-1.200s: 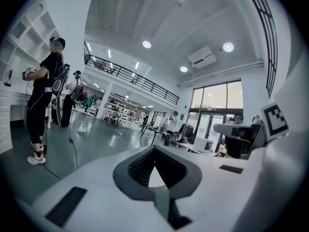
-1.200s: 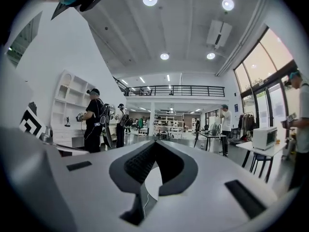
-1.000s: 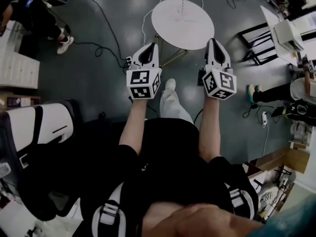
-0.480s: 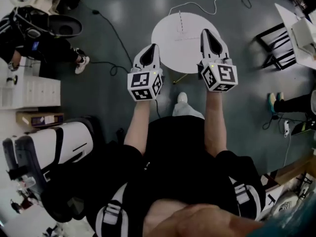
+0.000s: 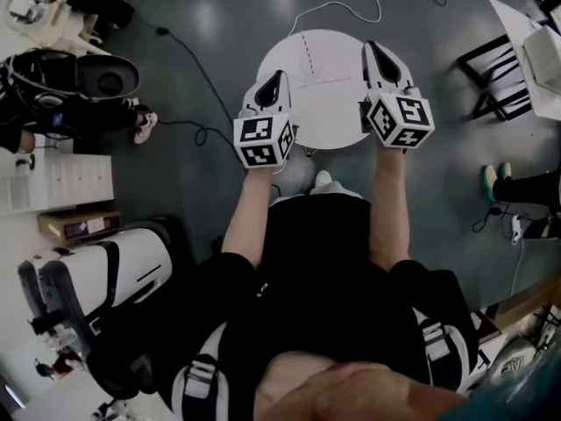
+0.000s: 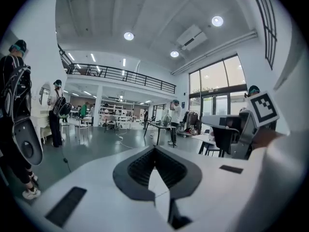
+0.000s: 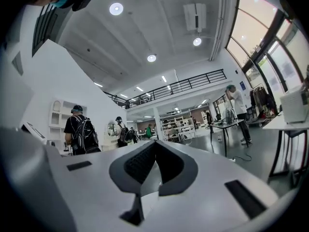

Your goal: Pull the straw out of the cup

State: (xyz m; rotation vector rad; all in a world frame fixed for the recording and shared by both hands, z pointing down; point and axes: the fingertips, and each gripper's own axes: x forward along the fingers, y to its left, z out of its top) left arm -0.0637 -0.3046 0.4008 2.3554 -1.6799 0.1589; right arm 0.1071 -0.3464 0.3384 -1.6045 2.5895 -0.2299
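Note:
A round white table (image 5: 326,103) stands just ahead in the head view. On it a thin pale upright line (image 5: 305,55) may be the straw; I cannot make out a cup. My left gripper (image 5: 275,79) reaches over the table's left near edge. My right gripper (image 5: 375,49) reaches over its right side. Both are shut with nothing between the jaws. In the left gripper view (image 6: 154,148) and the right gripper view (image 7: 155,143) the dark pads meet at the tips, and both look level across a large hall. Neither of those views shows the table top.
Cables (image 5: 188,51) trail over the dark floor around the table. A black frame (image 5: 486,64) and a white desk (image 5: 535,46) stand at the right. A white cabinet (image 5: 61,182) and a seated person (image 5: 61,103) are at the left. People stand in the hall (image 7: 83,134).
The person has walked toward the round table. It has come nearer, and both grippers have gone from short of it to over its near edge.

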